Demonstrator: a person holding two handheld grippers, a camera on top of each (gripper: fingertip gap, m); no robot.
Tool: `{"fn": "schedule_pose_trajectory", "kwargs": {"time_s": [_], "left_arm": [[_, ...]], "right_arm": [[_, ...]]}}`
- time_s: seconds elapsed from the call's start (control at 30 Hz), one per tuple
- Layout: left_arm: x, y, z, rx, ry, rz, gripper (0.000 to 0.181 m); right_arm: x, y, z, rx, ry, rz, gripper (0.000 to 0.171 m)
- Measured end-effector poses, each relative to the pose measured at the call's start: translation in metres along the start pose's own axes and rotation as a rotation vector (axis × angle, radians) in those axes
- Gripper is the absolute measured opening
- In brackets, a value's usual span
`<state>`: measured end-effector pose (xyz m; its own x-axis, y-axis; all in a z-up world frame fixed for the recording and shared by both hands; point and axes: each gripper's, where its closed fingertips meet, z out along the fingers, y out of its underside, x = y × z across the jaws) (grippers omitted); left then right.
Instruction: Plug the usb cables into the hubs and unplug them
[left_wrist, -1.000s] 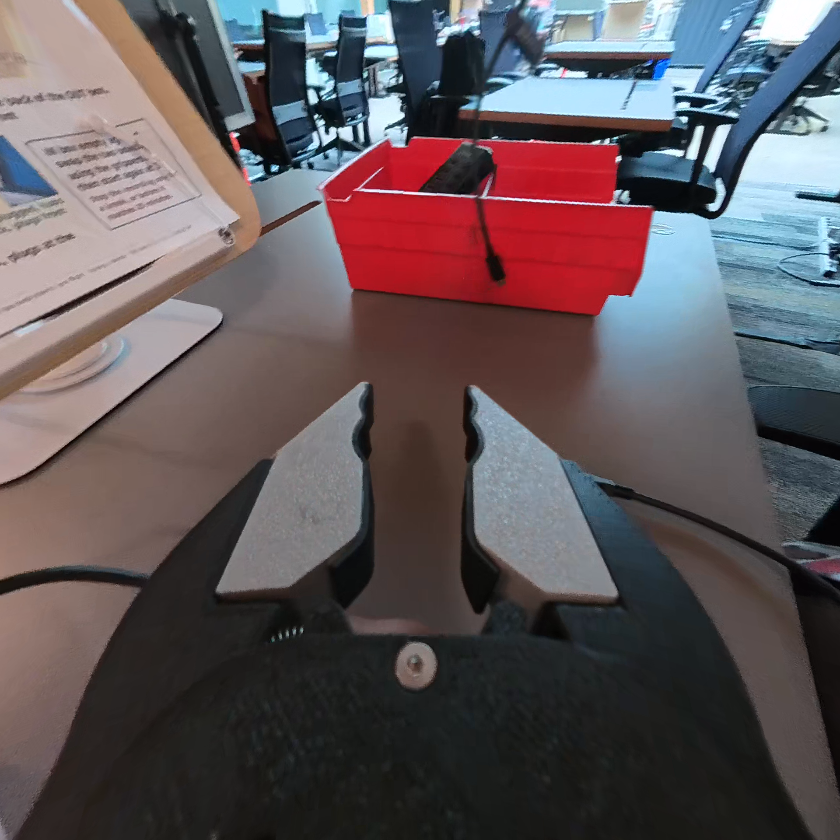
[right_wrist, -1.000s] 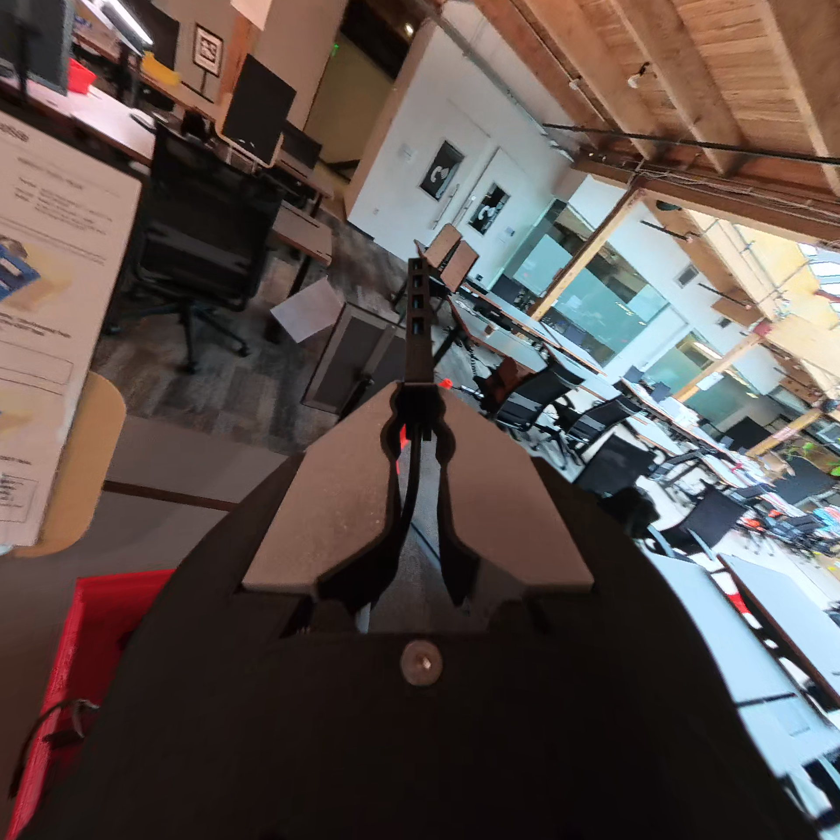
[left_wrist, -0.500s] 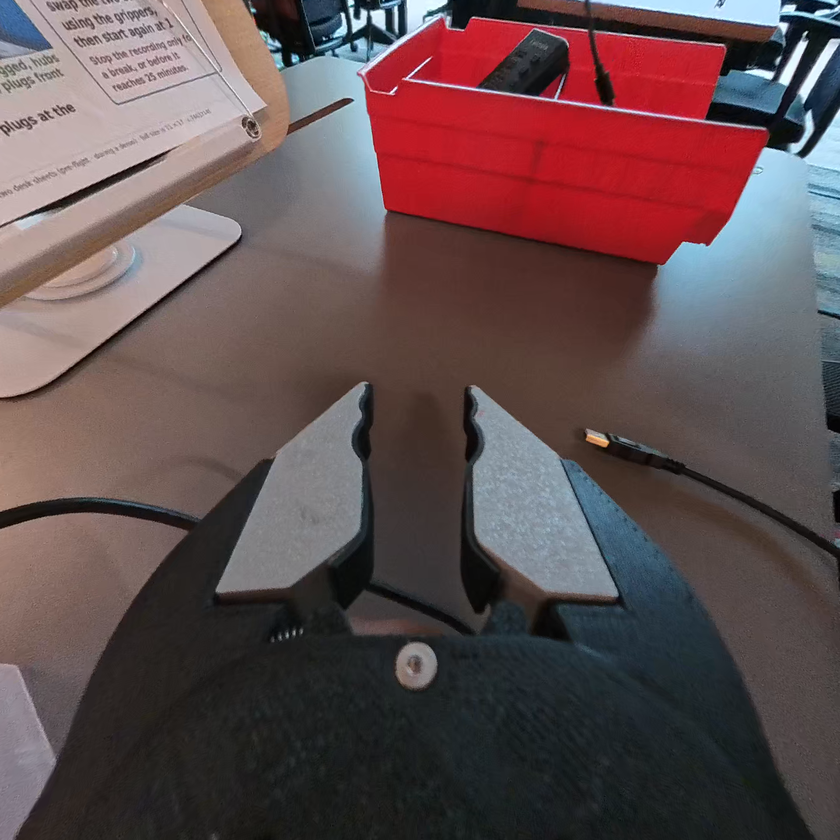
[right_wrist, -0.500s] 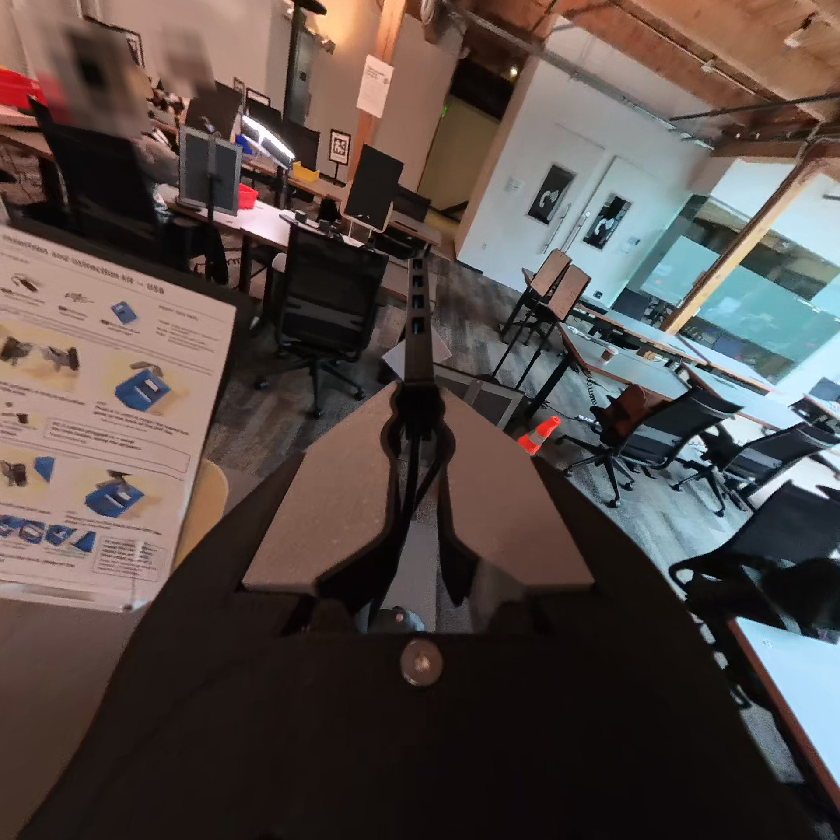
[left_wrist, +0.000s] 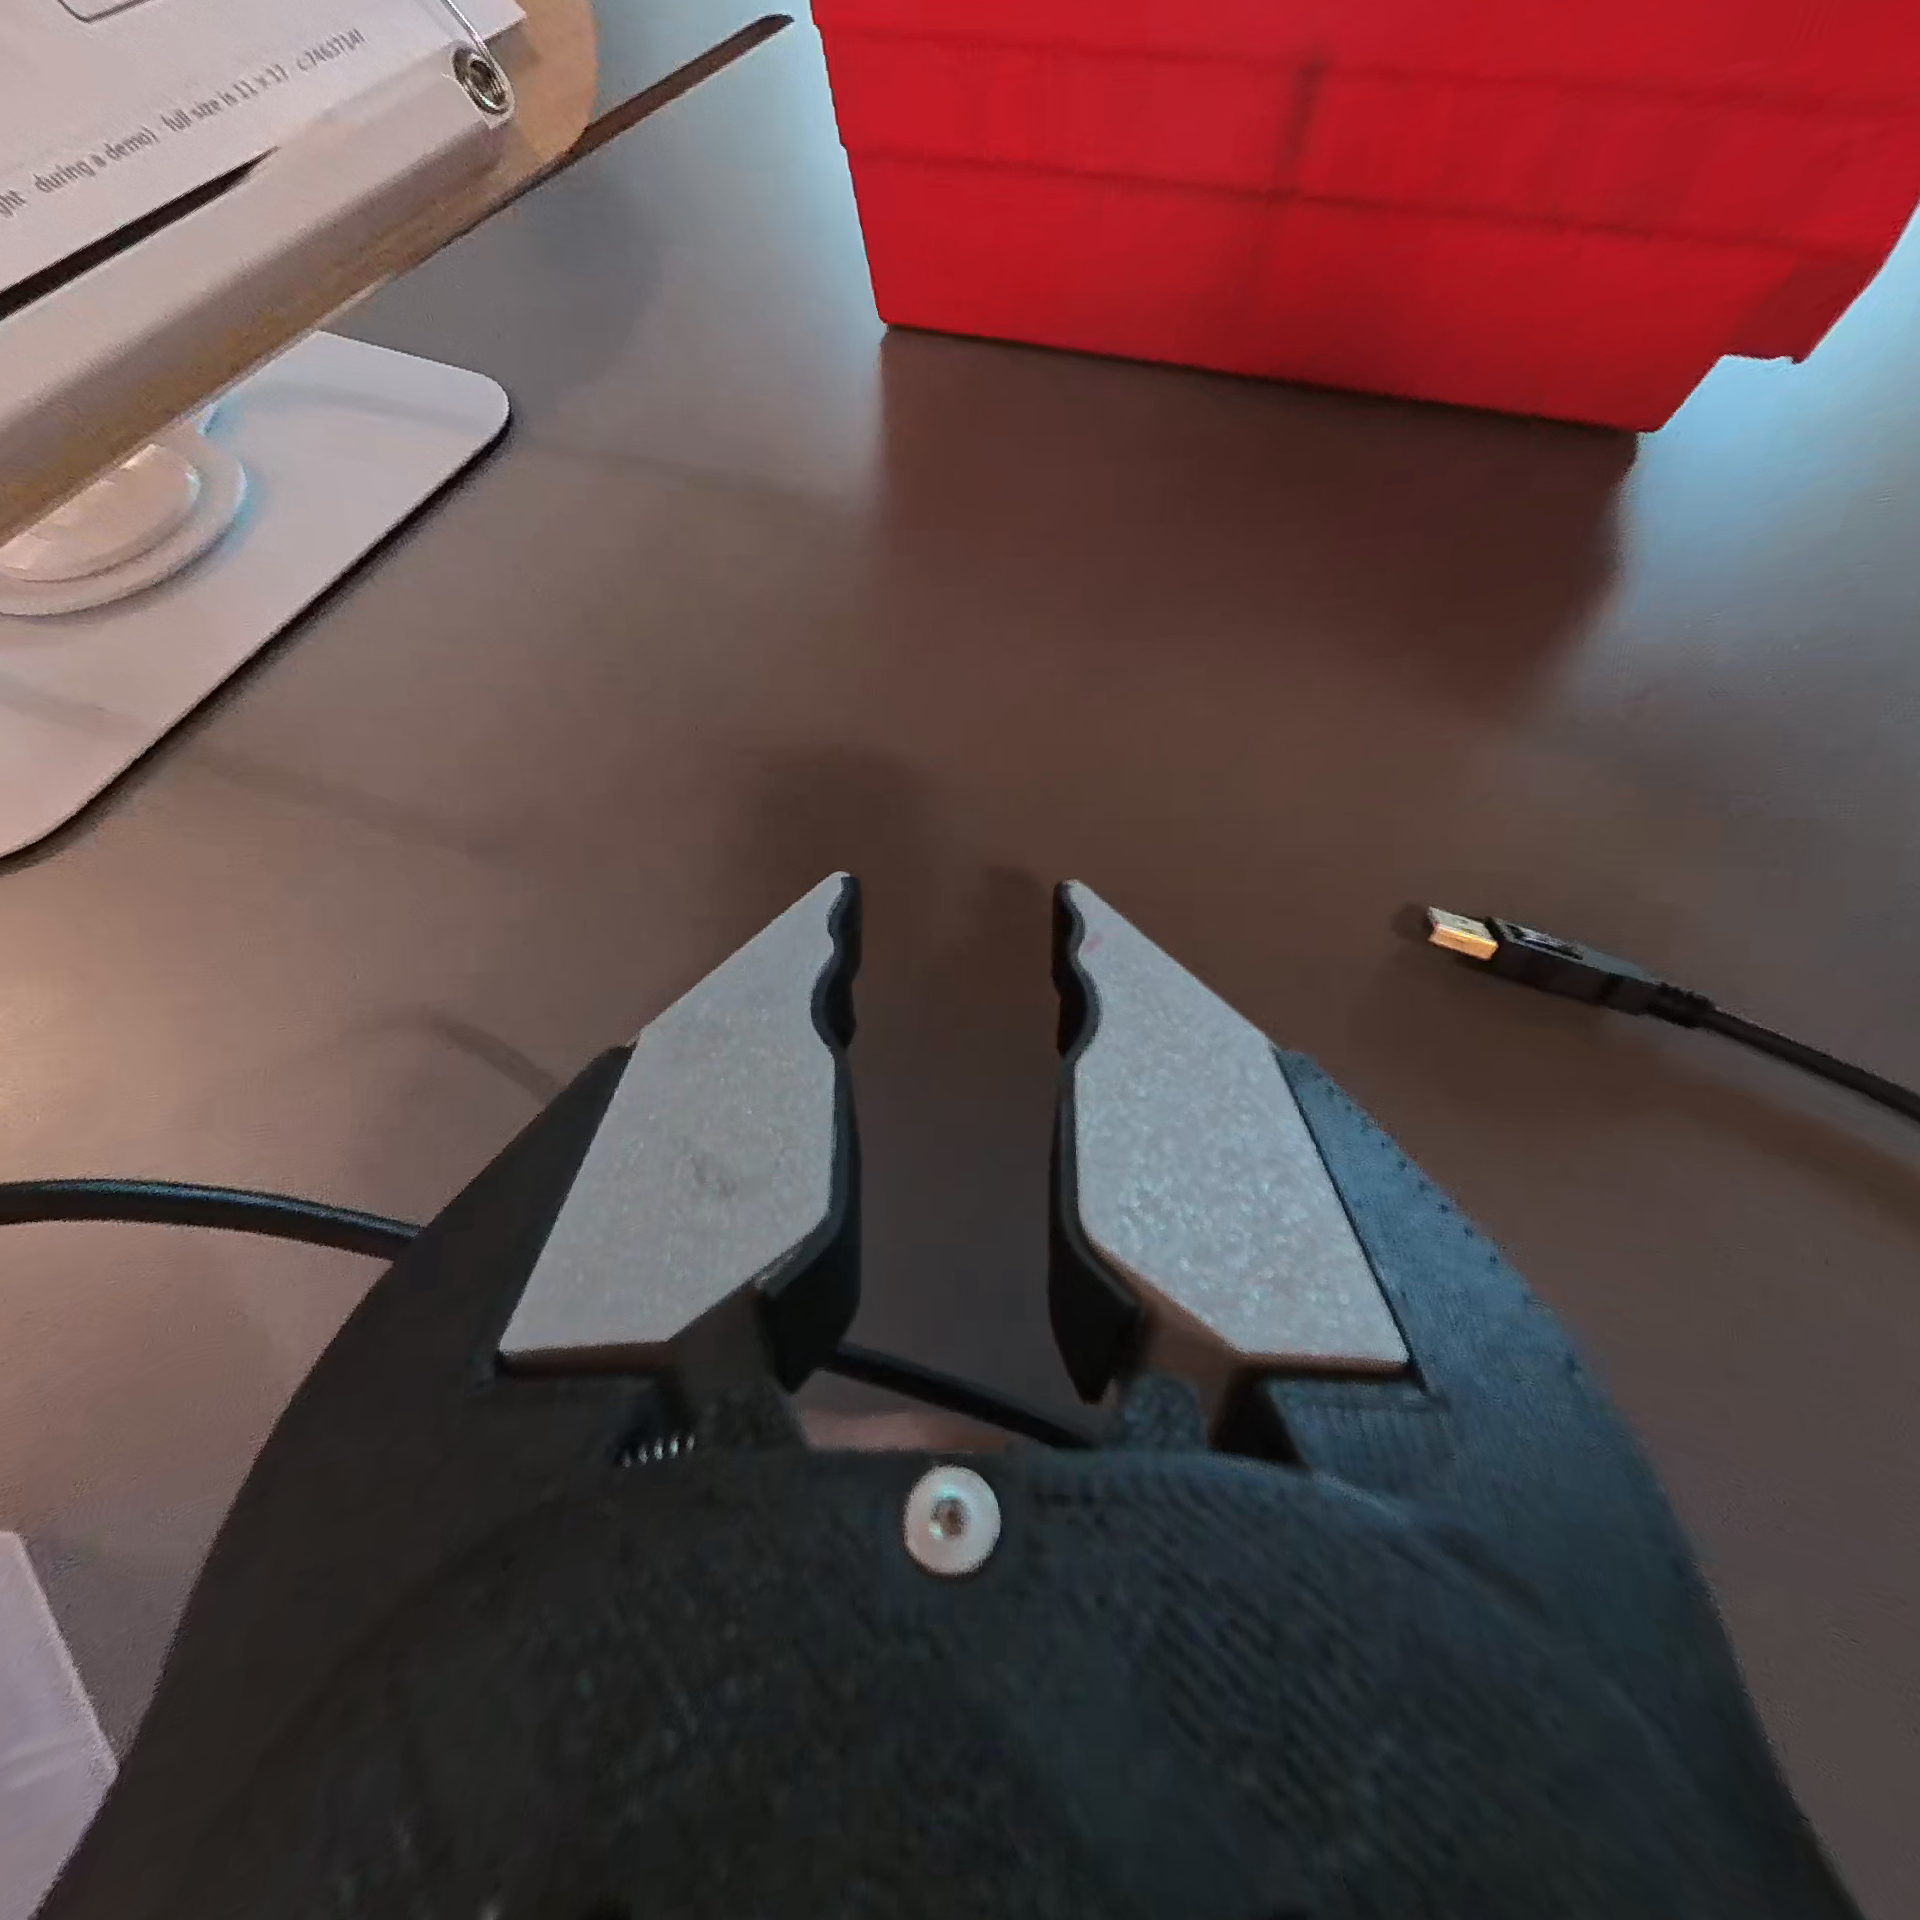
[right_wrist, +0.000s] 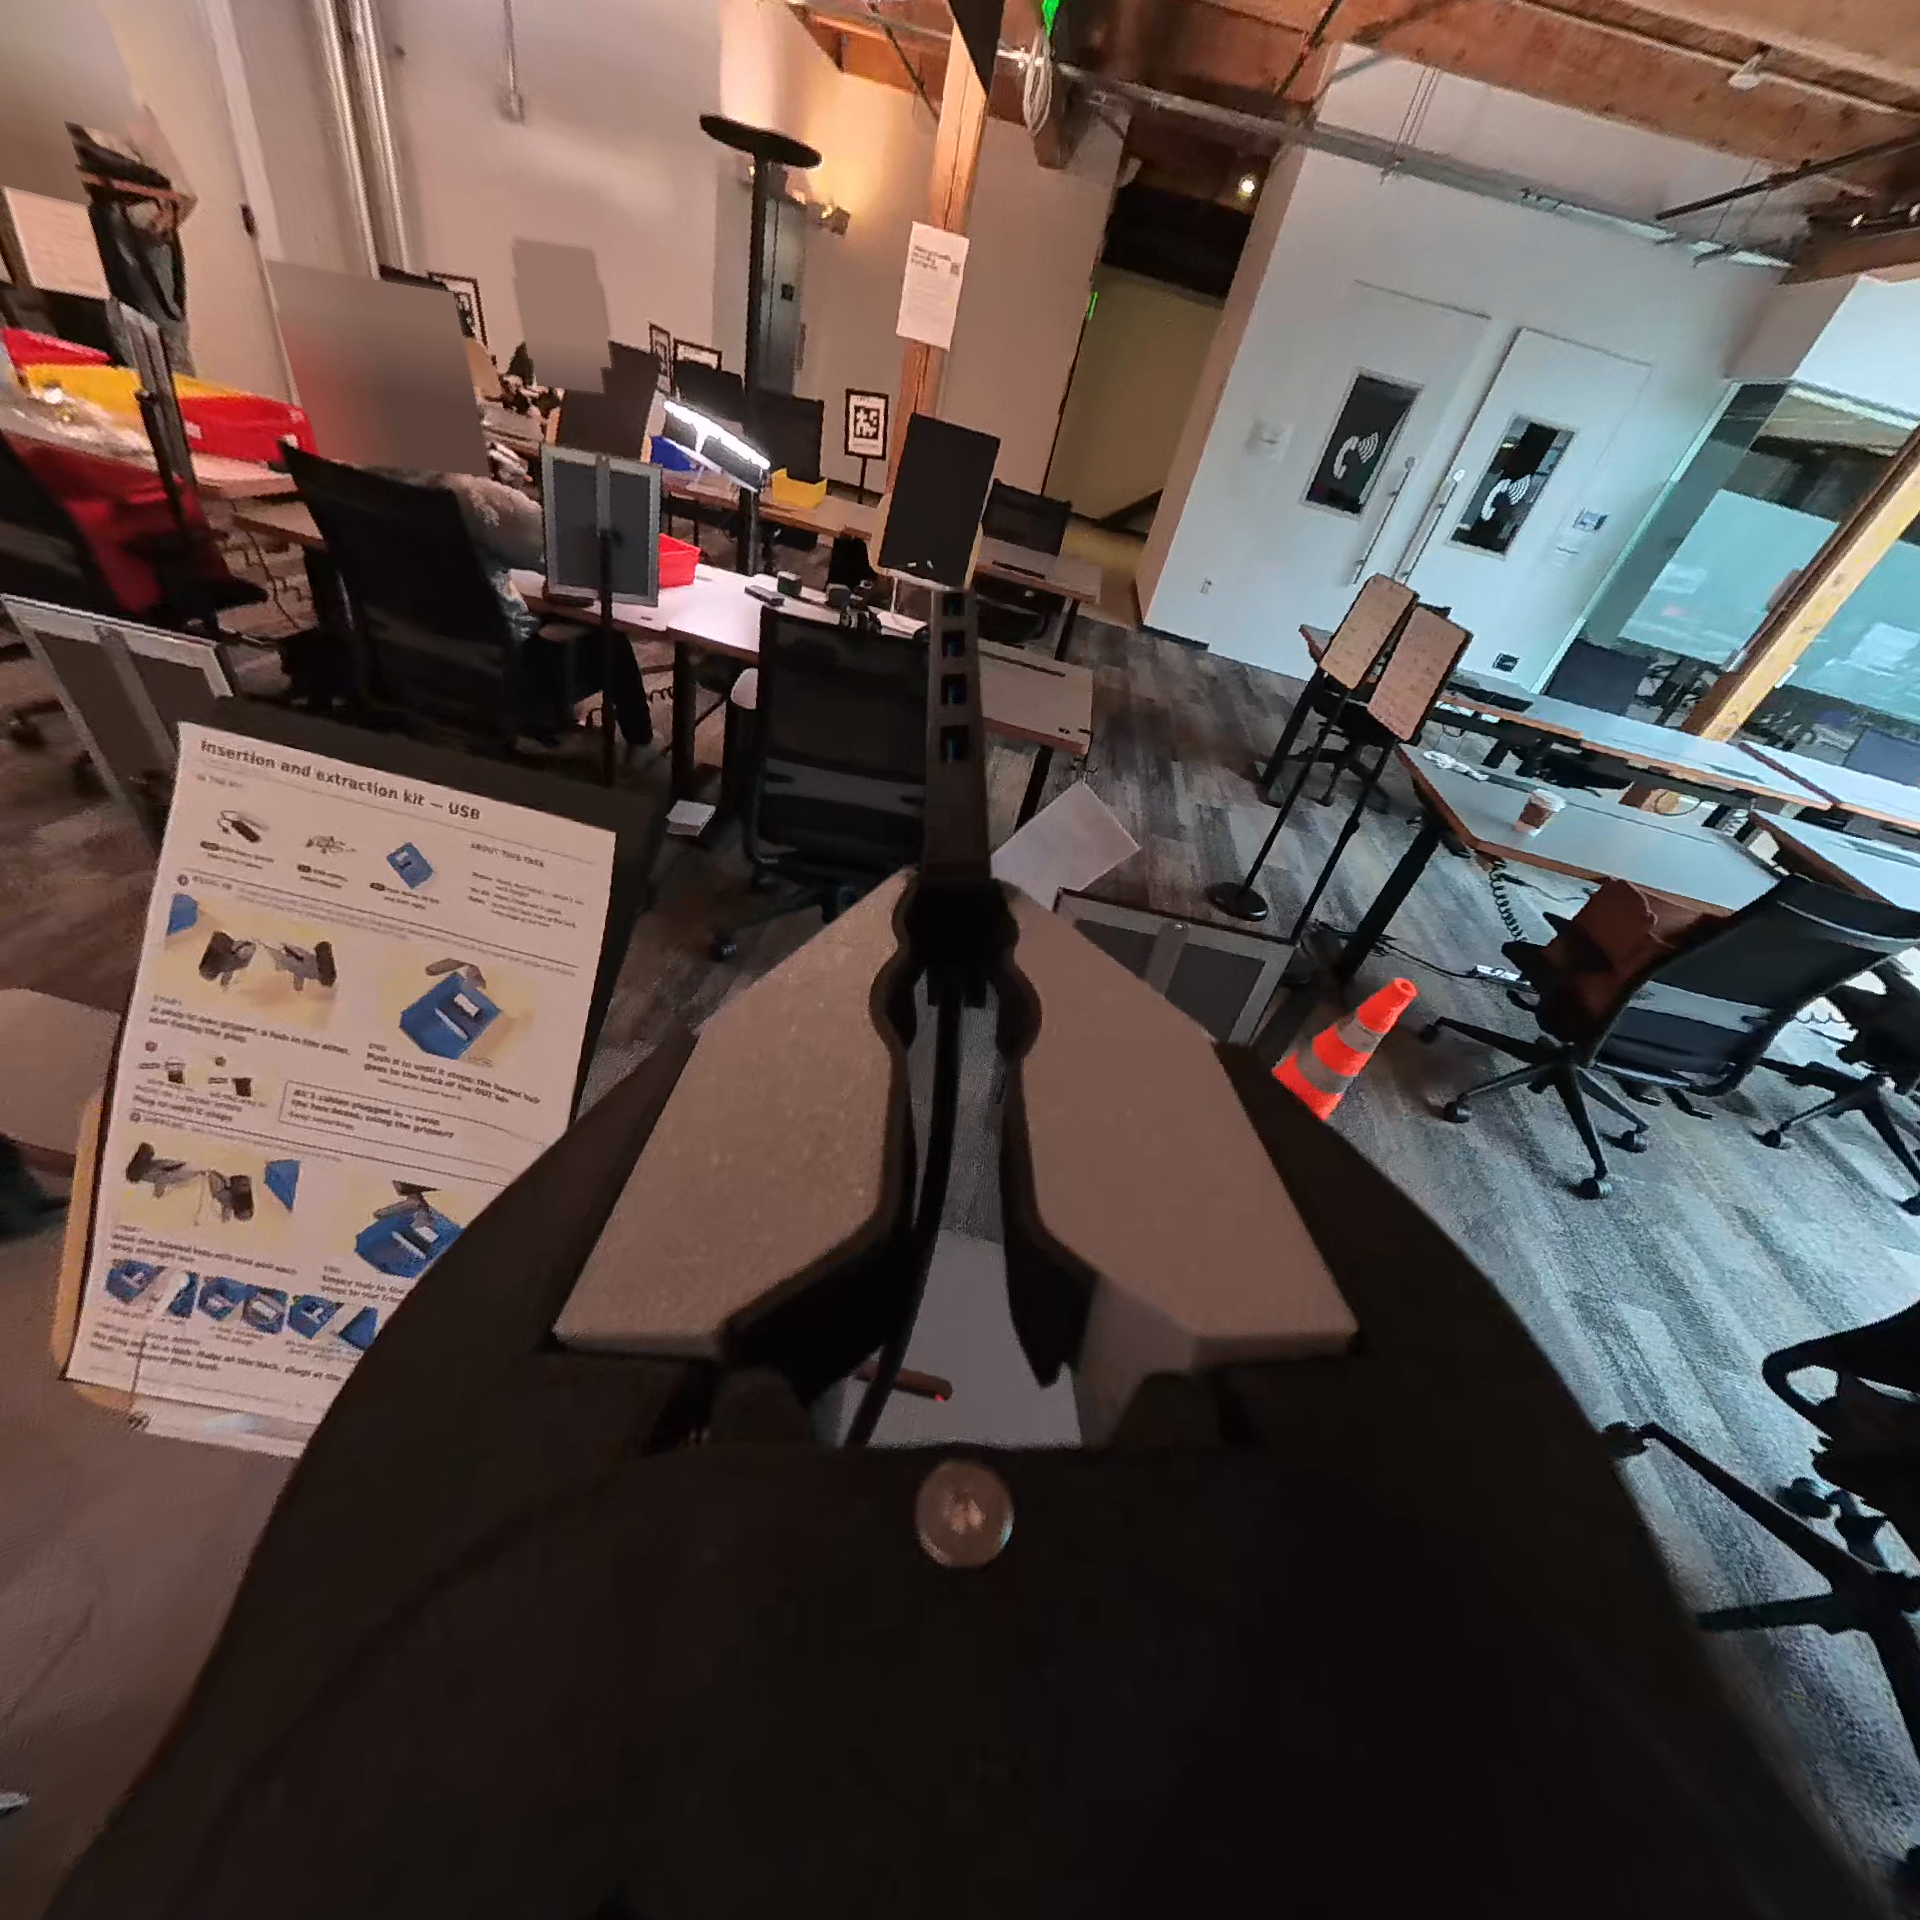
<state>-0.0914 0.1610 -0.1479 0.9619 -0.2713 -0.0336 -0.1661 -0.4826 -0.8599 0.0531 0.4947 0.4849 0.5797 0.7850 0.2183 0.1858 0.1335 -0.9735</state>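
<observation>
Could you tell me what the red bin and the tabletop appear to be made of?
The red bin looks like matte moulded plastic: uniform colour, stepped ridges along its wall. The tabletop seems a dark brown laminate with a semi-gloss finish, since it carries soft reflections; possibly coated wood.

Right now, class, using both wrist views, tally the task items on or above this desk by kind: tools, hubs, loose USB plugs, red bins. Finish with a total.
Tools: 2, the left tool open and empty, the right tool shut on the hub
Hubs: 1, the black hub
Loose USB plugs: 1, the USB plug on the desk
Red bins: 1, the red bin
Total: 5
</observation>
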Motion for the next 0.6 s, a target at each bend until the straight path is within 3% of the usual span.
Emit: {"fn": "schedule_pose_trajectory", "kwargs": {"time_s": [0.2,0.4,0.5,0.6], "left_arm": [[0.001,-0.001,-0.002,0.012,0.007,-0.005,0.036],[0.004,0.001,0.000,-0.004,-0.004,0.031,0.036],[0.006,0.000,-0.001,-0.001,-0.003,0.036,0.035],[0.008,-0.003,-0.002,0.010,0.001,0.041,0.035]], "right_arm": [[-0.040,0.052,0.029,-0.003,-0.185,-0.037,0.007],[-0.090,0.152,0.046,-0.096,-0.438,-0.126,0.008],[-0.110,0.234,0.036,-0.258,-0.584,-0.248,0.008],[-0.123,0.342,0.019,-0.517,-0.707,-0.375,0.008]]}}
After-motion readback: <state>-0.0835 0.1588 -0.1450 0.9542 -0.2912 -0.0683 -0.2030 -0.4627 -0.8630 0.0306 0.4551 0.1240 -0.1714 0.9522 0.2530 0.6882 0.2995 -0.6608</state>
